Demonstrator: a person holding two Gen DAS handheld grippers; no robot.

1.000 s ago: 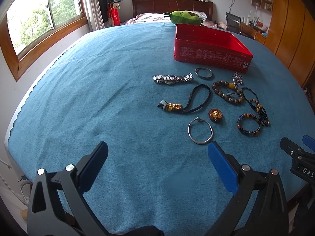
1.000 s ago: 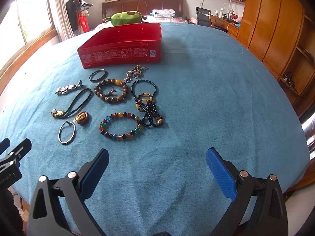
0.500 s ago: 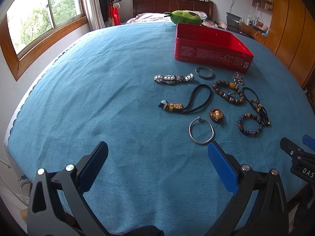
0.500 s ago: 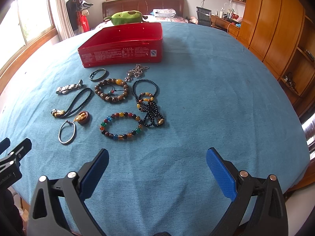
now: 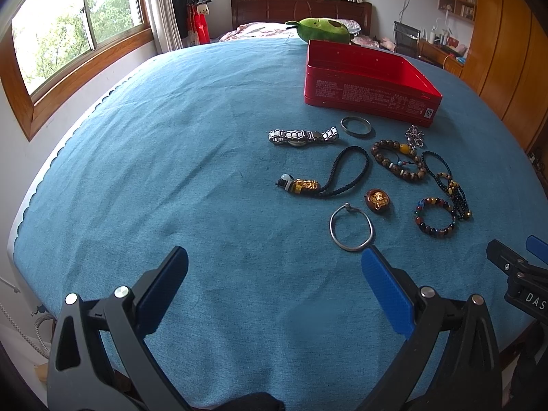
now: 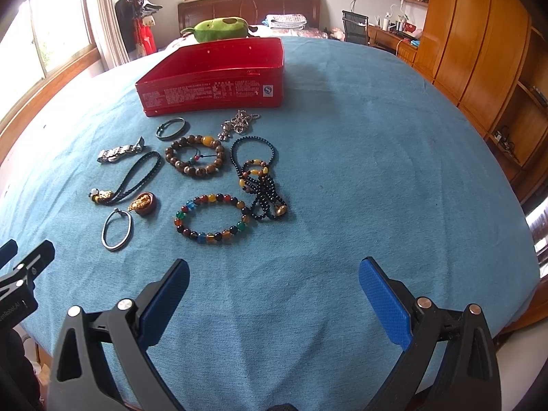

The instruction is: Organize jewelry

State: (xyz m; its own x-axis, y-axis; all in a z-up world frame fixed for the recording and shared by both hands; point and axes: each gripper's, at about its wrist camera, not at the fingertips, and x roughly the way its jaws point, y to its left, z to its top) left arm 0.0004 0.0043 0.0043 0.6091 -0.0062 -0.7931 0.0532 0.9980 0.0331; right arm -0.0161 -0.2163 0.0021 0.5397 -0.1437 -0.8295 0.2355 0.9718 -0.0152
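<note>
Both claws hover wide open above the near edge of the worktop (image 5: 171,171), gripping nothing. The left claw (image 5: 274,267) has its right pad just short of the plain silver bangle (image 5: 351,227); the right claw (image 6: 274,275) faces the multicoloured bead bracelet (image 6: 210,218). Beyond lie the gold charm on a black cord (image 5: 328,174), a gold pendant in a brown shell (image 5: 377,199), the metal watch band (image 5: 303,136), a dark ring bangle (image 5: 356,125), the brown bead bracelet (image 6: 194,155), a black bead strand (image 6: 258,178) and a silver chain (image 6: 239,124), all in front of the open red tin (image 6: 219,78). Only the right view shows the strand's gold end bead clearly; the left view shows the watch band at full length
</note>
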